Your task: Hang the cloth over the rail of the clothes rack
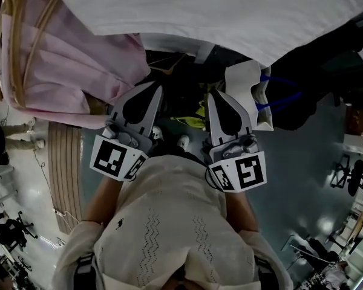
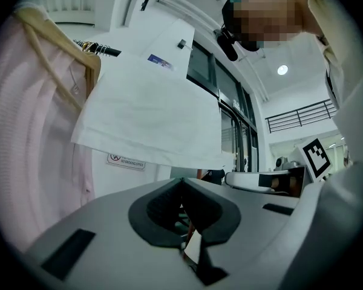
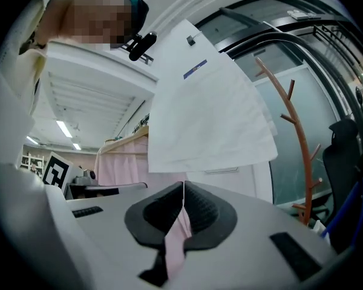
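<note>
A white cloth (image 1: 230, 11) hangs draped across the top of the head view, free of both grippers. It shows as a hanging sheet (image 2: 151, 113) above my left gripper (image 2: 181, 181) and as the same sheet (image 3: 206, 119) above my right gripper (image 3: 183, 185). A dark rail end (image 2: 103, 48) sticks out beside it. In the head view my left gripper (image 1: 151, 87) and right gripper (image 1: 215, 93) sit side by side below the cloth, close to my chest. Both have their jaws shut together, with nothing pinched between them.
A pink garment (image 1: 54, 65) on a wooden hanger (image 2: 54, 41) hangs left of the cloth. A brown coat stand (image 3: 299, 138) and a dark chair (image 3: 345, 156) stand to the right. A white bag with a blue strap (image 1: 248, 89) is beside the right gripper.
</note>
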